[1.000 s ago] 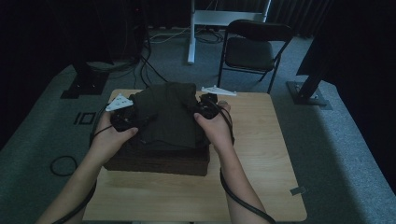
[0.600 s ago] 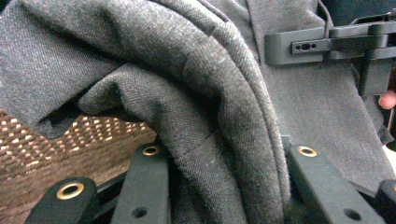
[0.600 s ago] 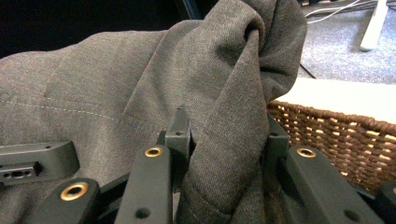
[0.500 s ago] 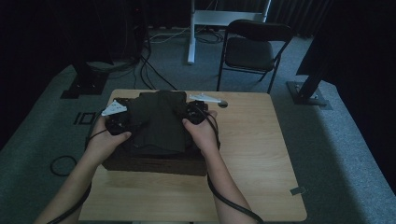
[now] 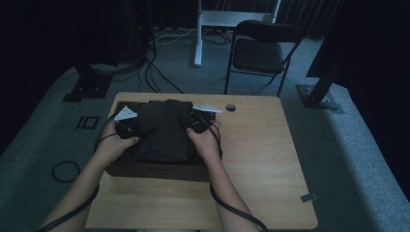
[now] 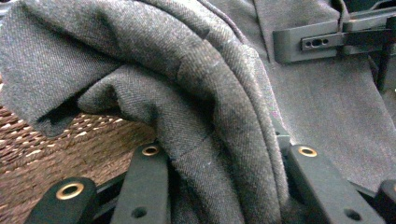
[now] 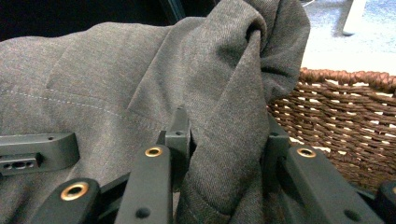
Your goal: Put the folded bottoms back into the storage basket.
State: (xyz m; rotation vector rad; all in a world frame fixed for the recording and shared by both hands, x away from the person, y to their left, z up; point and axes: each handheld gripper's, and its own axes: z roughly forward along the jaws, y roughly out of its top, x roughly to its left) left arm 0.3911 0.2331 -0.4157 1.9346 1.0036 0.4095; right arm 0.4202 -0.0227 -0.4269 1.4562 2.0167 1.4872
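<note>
A dark grey folded garment [image 5: 162, 130] lies across the top of a brown wicker basket [image 5: 154, 169] on the wooden table [image 5: 261, 164]. My left gripper [image 5: 126, 126] holds its left side and my right gripper [image 5: 196, 123] its right side. In the left gripper view a thick fold of the garment [image 6: 210, 93] is pinched in the left gripper [image 6: 224, 158], above the basket weave [image 6: 56, 140]. The right gripper [image 7: 226, 140] is shut on a bunched fold of the garment [image 7: 224, 84] beside the basket rim [image 7: 345, 79].
A black folding chair [image 5: 263, 48] stands behind the table, with a white desk frame [image 5: 212, 19] further back. Cables and dark stand bases lie on the grey carpet at the left [image 5: 92, 87] and right [image 5: 316, 96]. The table's right half is bare wood.
Both grippers have drawn closer together and slightly towards me. The right one moved left most, so the garment is now narrower over the basket.
</note>
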